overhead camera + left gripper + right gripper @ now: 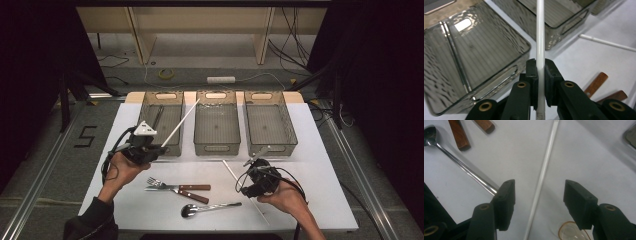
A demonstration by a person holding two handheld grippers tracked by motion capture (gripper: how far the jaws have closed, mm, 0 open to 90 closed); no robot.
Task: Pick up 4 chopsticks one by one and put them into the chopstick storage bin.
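3 bins ahead; fork, spoon (near chopstick).

White chopsticks and a white table; smoky grey ribbed bins; brown-handled fork; silver spoon; black grippers.

From my seat, the worktop looks like a matt white sheet, smooth. The white chopstick clamped in my left hand-held gripper has a glossy, smooth plastic look; its twin, the second chopstick, shines the same way. The spoon is polished metal, mirror-bright. The fork reads as metal with a reddish-brown wooden handle, satin rather than glossy. The bins look like smoky translucent plastic, rippled walls, ribbed floor. Gripper pads: matt black.
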